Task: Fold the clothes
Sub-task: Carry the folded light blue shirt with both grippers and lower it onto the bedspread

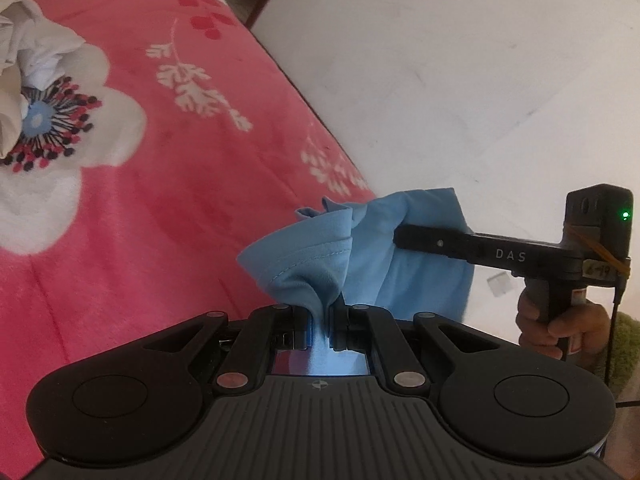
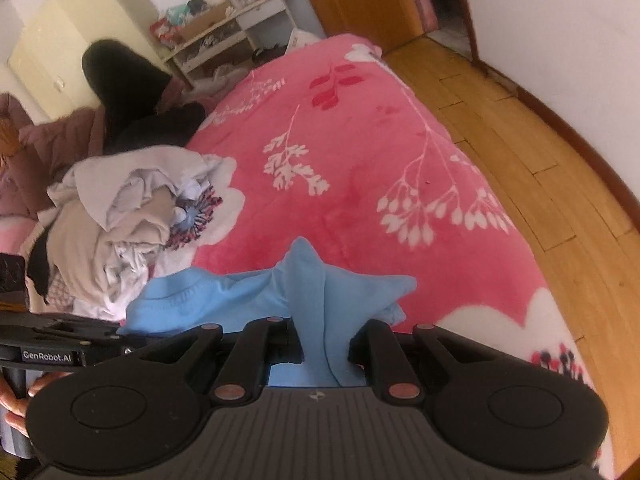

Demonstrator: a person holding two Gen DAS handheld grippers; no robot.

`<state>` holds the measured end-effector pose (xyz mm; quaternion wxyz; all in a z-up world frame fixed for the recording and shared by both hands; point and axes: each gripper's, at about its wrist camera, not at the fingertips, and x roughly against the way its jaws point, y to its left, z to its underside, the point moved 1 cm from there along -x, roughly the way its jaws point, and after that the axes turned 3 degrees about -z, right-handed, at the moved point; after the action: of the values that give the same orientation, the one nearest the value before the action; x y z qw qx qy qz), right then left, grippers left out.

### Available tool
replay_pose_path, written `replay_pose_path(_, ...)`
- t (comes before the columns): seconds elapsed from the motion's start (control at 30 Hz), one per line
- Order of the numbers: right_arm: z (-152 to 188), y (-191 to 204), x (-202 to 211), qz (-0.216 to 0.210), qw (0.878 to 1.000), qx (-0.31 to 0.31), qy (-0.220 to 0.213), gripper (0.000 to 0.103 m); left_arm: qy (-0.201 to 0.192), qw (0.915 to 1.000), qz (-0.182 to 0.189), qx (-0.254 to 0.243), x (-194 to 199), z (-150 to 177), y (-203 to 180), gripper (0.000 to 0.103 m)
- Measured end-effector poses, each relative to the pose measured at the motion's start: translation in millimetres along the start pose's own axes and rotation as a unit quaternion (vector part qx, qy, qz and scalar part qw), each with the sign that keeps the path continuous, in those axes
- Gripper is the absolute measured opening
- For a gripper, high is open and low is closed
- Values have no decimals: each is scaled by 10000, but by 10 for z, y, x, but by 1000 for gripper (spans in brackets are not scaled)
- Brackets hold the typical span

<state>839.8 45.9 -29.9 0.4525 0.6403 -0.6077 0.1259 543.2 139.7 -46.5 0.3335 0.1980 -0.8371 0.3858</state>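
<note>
A light blue garment [image 1: 316,264] is held up between both grippers above the pink floral blanket [image 1: 168,184]. My left gripper [image 1: 319,330] is shut on a bunched, hemmed part of it. In the left wrist view the right gripper [image 1: 404,236] reaches in from the right, its black fingers pressed into the blue cloth, a hand on its handle. In the right wrist view my right gripper [image 2: 325,344] is shut on a fold of the blue garment [image 2: 280,292], which spreads left toward the left gripper [image 2: 60,336] at the frame's left edge.
A pile of white and beige clothes [image 2: 120,216] lies on the blanket [image 2: 360,152] to the left. Dark clothing [image 2: 128,92] sits further back on the bed. A wooden floor [image 2: 540,168] runs along the bed's right side, a white wall [image 1: 460,60] beyond. Shelves [image 2: 232,28] stand at the back.
</note>
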Motion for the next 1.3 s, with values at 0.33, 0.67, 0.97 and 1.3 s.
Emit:
replay_pose_path(0.33, -279, -24, -403, 69, 9991, 335, 256, 10, -231, 9995, -213, -22, -215, -176, 158, 5)
replay_pose_path(0.67, -150, -416, -375, 1027, 9867, -1202, -380, 45, 30, 9951, -766, 631, -194, -265, 698, 23)
replay_pose_path(0.97, 167, -164, 133, 1652, 9514, -2047, -1602, 26, -200, 9930, -600, -993, -459, -419, 157, 23)
replay_pose_path(1.3, -153, -467, -161, 1128, 9573, -2429, -1084, 58, 308, 9874, -699, -1389, -691, -271, 198, 23)
